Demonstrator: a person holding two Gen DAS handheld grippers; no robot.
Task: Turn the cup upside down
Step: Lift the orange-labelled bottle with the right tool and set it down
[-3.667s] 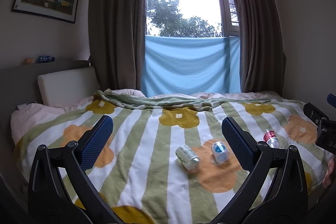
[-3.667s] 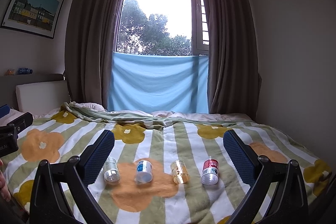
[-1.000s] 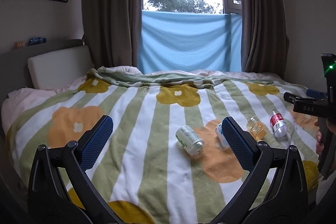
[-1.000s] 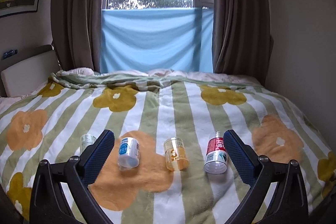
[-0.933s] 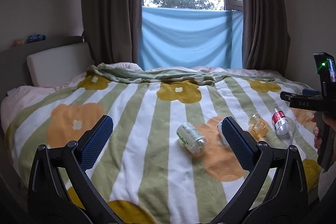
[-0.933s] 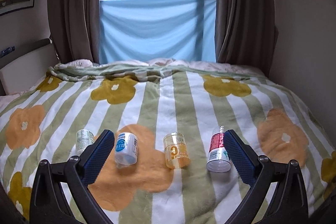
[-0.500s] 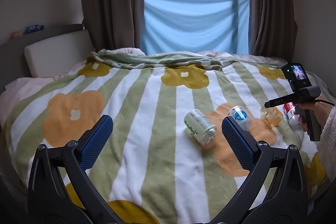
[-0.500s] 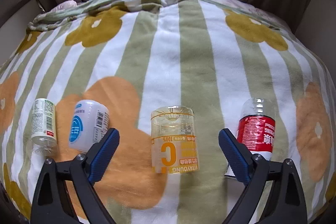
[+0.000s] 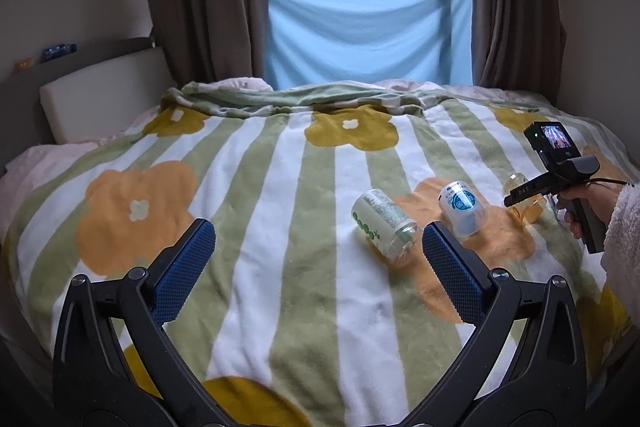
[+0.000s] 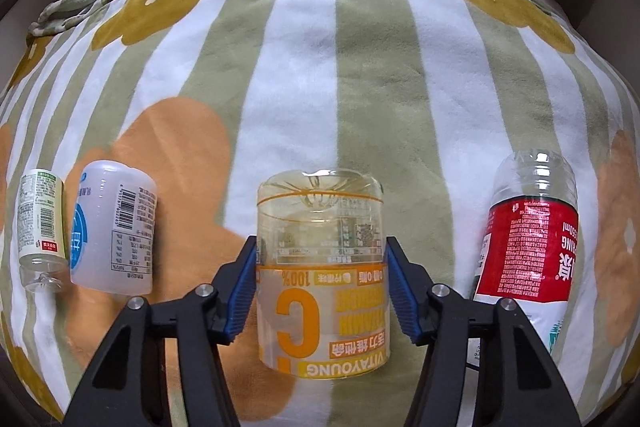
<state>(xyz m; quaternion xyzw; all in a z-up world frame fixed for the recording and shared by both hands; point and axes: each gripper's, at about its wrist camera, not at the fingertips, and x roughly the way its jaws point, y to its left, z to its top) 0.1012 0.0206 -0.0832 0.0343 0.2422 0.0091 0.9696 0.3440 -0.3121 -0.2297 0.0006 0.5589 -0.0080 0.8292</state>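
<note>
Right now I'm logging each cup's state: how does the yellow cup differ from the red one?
The yellow cup sits between the right gripper's fingers, their pads against its sides; the red cup lies untouched to the right. The yellow cup is squat, clear amber with orange print; the red cup is taller with a red label and a ribbed clear end. Both are plastic and rest on the blanket. The left gripper is open, holding nothing.
</note>
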